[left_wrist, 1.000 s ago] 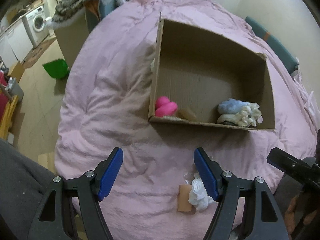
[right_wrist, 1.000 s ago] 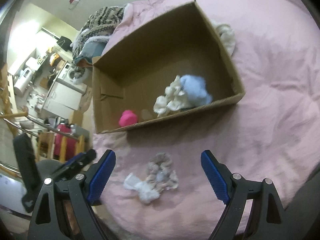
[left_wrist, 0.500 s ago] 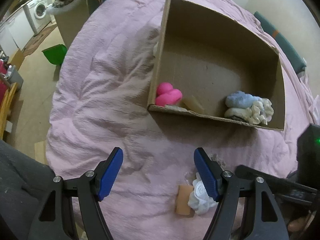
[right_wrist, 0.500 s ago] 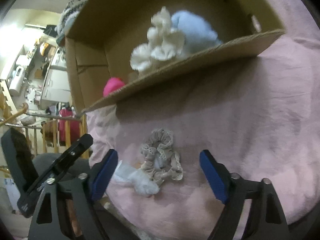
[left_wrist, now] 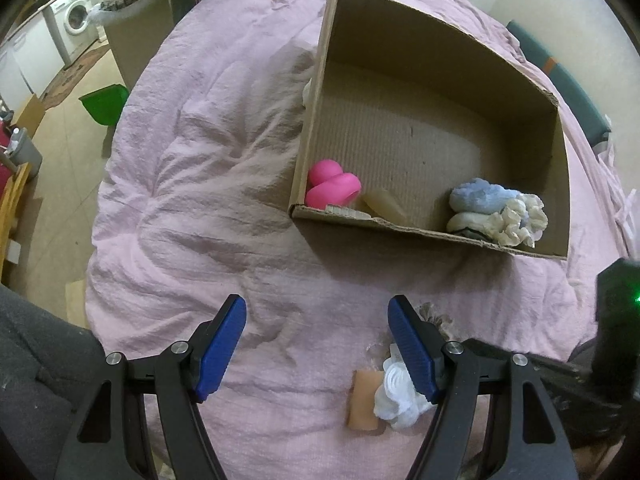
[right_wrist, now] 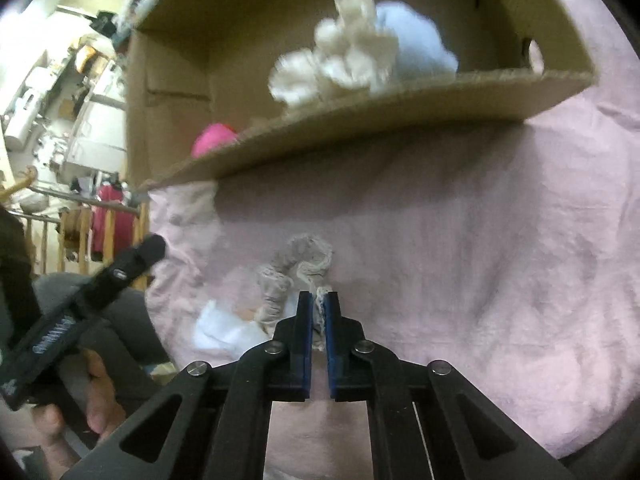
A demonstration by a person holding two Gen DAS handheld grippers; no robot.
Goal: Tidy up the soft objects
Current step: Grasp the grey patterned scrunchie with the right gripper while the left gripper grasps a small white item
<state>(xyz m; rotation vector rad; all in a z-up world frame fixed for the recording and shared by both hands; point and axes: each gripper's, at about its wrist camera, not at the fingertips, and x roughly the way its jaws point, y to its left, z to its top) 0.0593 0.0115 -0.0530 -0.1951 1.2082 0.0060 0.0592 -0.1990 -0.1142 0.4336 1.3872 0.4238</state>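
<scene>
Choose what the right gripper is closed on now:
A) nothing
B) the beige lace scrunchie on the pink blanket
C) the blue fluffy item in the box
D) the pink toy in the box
B: the right gripper has its blue pads pinched on the beige lace scrunchie, outside the cardboard box.

Both tongs, left tongs (left_wrist: 316, 344) and right tongs (right_wrist: 317, 312), have black arms, blue pads (left_wrist: 222, 344), and shiny round screws (right_wrist: 364, 346).

The right gripper (right_wrist: 317, 303) pinches the beige scrunchie (right_wrist: 296, 268) just before the cardboard box (right_wrist: 360, 116). A white scrunchie (right_wrist: 224, 326) lies left of it.
</scene>
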